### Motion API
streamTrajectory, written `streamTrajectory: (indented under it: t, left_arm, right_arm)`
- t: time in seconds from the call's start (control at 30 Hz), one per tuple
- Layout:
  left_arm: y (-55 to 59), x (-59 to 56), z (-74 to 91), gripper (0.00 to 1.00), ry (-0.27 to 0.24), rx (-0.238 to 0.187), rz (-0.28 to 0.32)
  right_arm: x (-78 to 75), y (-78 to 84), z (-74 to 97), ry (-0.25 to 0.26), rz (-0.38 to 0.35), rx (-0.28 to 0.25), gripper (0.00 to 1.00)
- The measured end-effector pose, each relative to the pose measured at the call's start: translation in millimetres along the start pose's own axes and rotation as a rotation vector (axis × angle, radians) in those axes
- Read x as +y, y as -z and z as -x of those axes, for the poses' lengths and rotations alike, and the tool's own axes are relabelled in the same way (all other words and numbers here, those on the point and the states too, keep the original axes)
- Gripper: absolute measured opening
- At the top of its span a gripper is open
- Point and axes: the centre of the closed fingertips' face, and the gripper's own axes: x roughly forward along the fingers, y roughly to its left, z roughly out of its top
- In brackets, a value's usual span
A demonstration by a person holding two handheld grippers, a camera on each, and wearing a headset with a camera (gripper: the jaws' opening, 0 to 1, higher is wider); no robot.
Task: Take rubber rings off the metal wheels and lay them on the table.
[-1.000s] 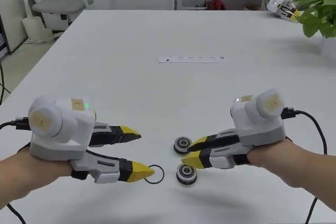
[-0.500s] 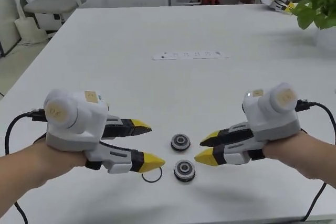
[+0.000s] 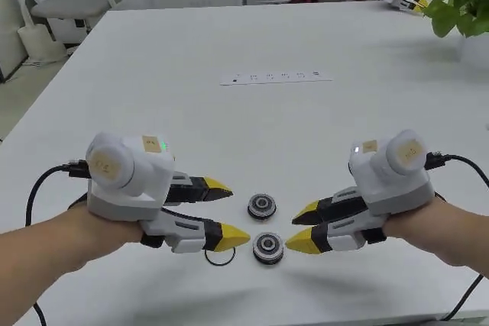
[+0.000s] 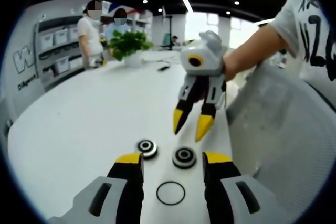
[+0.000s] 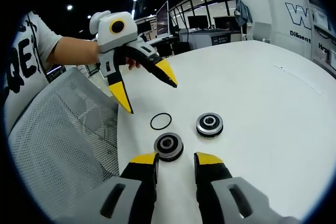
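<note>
White table (image 3: 306, 127); black ring (image 4: 158, 193); silver-and-black wheels (image 3: 262, 205); left gripper (image 3: 238, 214) and right gripper (image 3: 293, 228) white-grey (yellow tips).

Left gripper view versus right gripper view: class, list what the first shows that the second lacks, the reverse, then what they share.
Left gripper view: a potted plant and two people by shelves. Right gripper view: computer screens on far desks. Shared: the left gripper, the right gripper, two wheels, a loose ring, the white table, a mesh chair.
</note>
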Motion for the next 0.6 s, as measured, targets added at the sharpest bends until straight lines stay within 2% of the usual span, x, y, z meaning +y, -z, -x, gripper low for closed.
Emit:
streamTrajectory:
  t: [0.6]
  left_arm:
    - [14.9,-14.3,-27.5,0.4,0.061,0.059,-0.011]
  right_arm:
    - [5.8,17.3,-15.5,-0.028,0.019,0.048,0.21]
